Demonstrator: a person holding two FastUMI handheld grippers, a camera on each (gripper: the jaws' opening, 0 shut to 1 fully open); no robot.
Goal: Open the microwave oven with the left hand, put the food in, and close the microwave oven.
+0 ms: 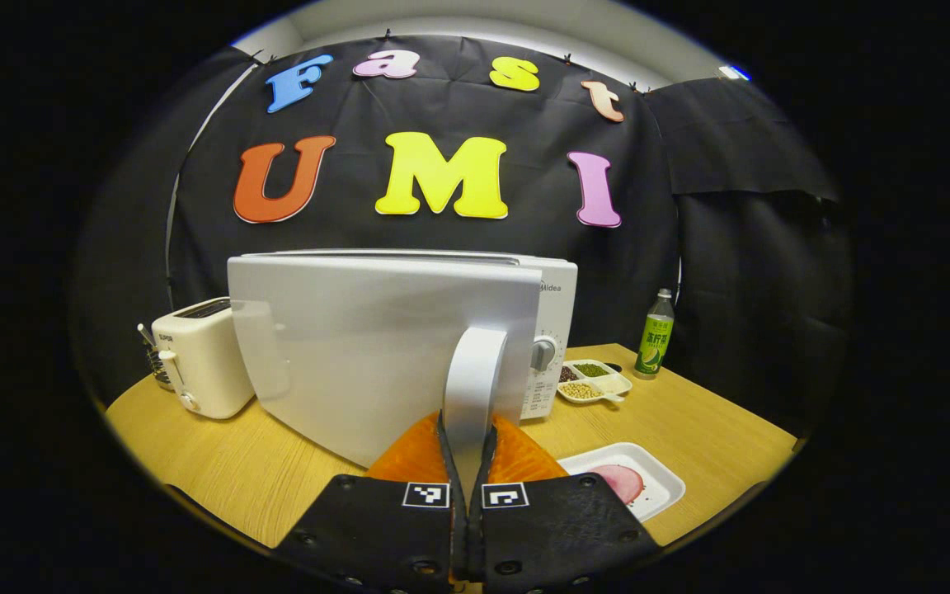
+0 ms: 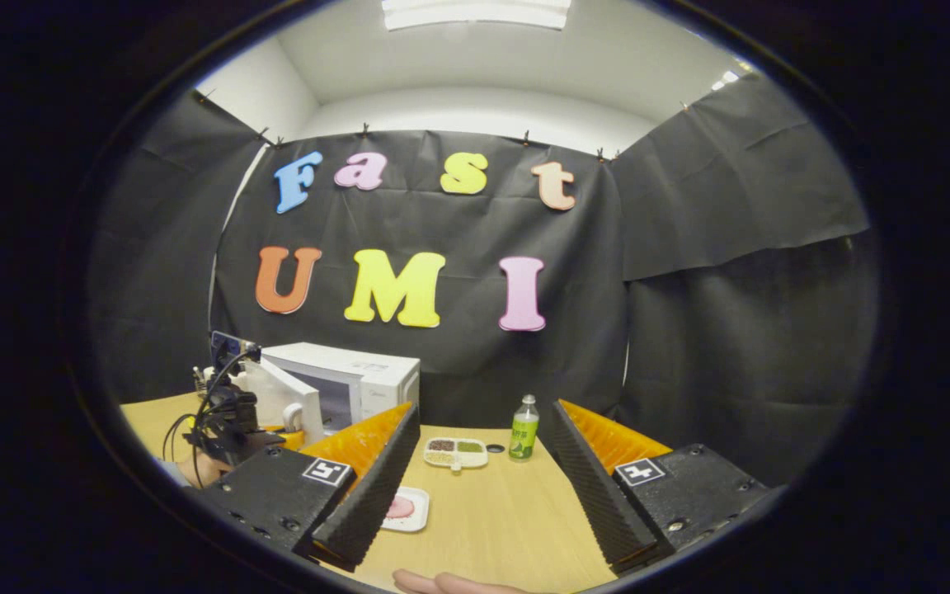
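The white microwave stands at the back of the wooden table, its door swung partly open toward me. My left gripper is shut on the door's upright handle. A white tray with a pink slice of food lies on the table to the right of it. In the right gripper view, my right gripper hangs open above the table with nothing between its fingers. There the food tray lies low on the left, and the microwave and the left gripper at its door are farther left.
A white toaster stands left of the microwave. A divided dish of grains and a green bottle sit to its right, by the far table edge. A hand shows at the bottom of the right gripper view.
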